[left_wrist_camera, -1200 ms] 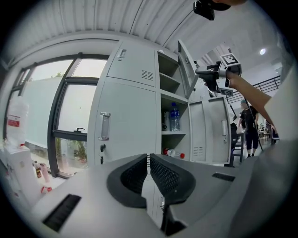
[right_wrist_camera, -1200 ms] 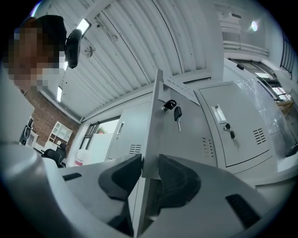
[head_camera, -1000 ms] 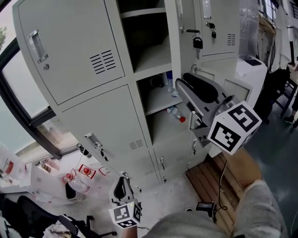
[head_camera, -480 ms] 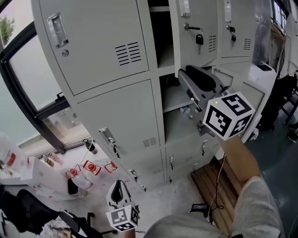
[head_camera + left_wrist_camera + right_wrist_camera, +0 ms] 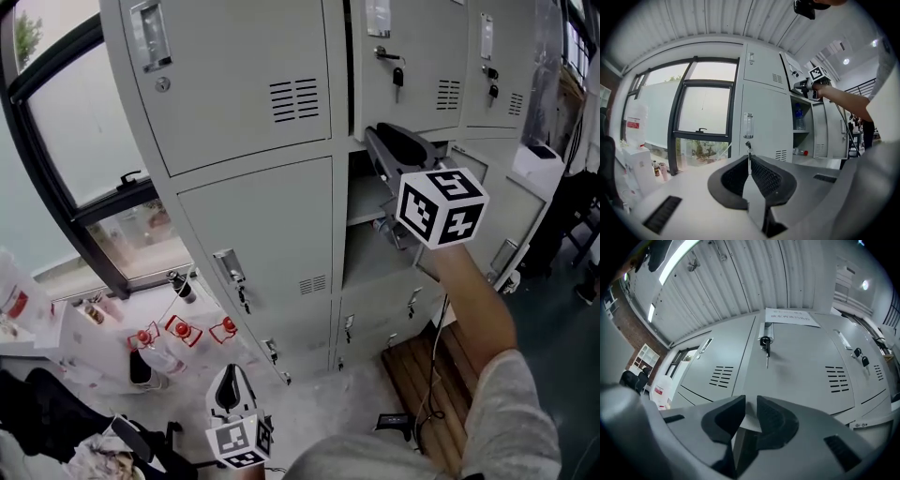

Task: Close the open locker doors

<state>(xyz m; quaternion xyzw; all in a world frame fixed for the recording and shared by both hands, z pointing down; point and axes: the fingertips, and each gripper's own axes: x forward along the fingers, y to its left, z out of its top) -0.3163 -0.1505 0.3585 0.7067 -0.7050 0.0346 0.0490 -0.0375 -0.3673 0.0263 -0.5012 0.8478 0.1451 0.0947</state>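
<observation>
Now upper door [image 5: 225, 84] & mid door [image 5: 272, 234] open.

1. Head view looked steeply down the lockers [image 5: 253, 225] from close above.
2. Left gripper view sat low and farther back, facing lockers and window [image 5: 703, 112] about level.
3. Right gripper view tilted up, near the doors [image 5: 801, 362].
4. All three shared the lockers.

Locker doors [image 5: 246, 89] are pale grey, the cube [image 5: 441, 208] black-and-white patterned.
</observation>
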